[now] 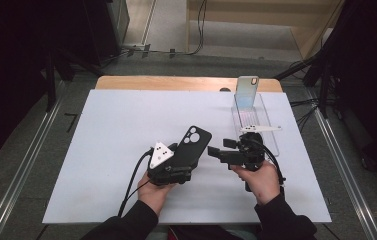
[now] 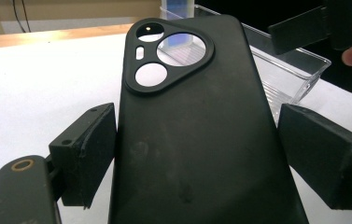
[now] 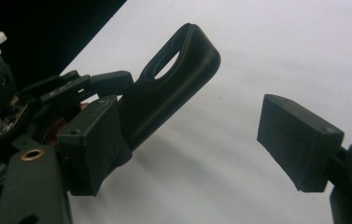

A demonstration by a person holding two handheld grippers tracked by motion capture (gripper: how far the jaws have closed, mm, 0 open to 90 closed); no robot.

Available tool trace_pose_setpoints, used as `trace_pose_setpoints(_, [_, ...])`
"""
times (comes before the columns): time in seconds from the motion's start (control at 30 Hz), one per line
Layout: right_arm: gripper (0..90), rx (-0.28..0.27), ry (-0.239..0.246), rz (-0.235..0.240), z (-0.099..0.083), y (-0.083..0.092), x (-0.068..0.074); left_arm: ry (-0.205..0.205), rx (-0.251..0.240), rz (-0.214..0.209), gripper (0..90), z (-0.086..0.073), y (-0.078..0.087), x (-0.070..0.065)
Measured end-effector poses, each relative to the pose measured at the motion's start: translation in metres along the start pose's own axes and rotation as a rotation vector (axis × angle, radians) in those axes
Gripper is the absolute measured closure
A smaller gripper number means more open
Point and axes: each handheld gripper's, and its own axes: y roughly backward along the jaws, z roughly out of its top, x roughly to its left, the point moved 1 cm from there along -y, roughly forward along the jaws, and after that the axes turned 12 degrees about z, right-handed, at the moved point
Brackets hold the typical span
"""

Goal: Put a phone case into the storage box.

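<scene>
Your left gripper's (image 1: pixel 176 167) fingers (image 2: pixel 89 154) clamp the black phone case (image 2: pixel 197 140) by its long edges, so it is held above the desk (image 1: pixel 101 150) with its camera cutout end pointing away from you, toward the clear tray (image 1: pixel 268 127). Your right gripper (image 1: pixel 216 152) sits just beside the case, on the tray side, its fingers (image 3: pixel 299 140) spread and empty, aimed at the case's free long edge. Bare desk lies beyond the case; the tray with its upright phone (image 1: pixel 247 91) stands behind the right gripper.
</scene>
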Motion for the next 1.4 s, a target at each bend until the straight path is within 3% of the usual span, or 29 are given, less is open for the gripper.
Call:
trace_pose_setpoints(0.2, [20.1,-0.005,-0.032,0.009,0.005,-0.007,-0.002,0.003,-0.006,0.008,14.3,0.0,0.002,-0.002])
trace_pose_setpoints(0.53, [20.8,-0.008,-0.064,0.021,0.01,-0.018,-0.006,0.059,0.004,-0.008,14.3,-0.001,0.004,-0.005])
trace_pose_setpoints(0.9, [21.4,-0.016,-0.1,0.039,0.013,-0.03,-0.013,0.033,-0.01,0.004,14.2,-0.002,0.005,-0.009])
trace_pose_setpoints(1.03, [22.6,-0.018,-0.104,0.039,0.015,-0.034,-0.014,0.042,-0.011,0.004,14.2,-0.002,0.006,-0.01])
trace_pose_setpoints(1.23, [31.1,-0.004,-0.138,0.047,0.018,-0.04,-0.016,0.057,-0.01,0.01,14.2,-0.004,0.005,-0.009])
trace_pose_setpoints(1.4, [51.1,0.037,-0.213,0.061,0.021,-0.043,-0.019,0.066,-0.004,0.009,14.2,-0.005,0.006,-0.01])
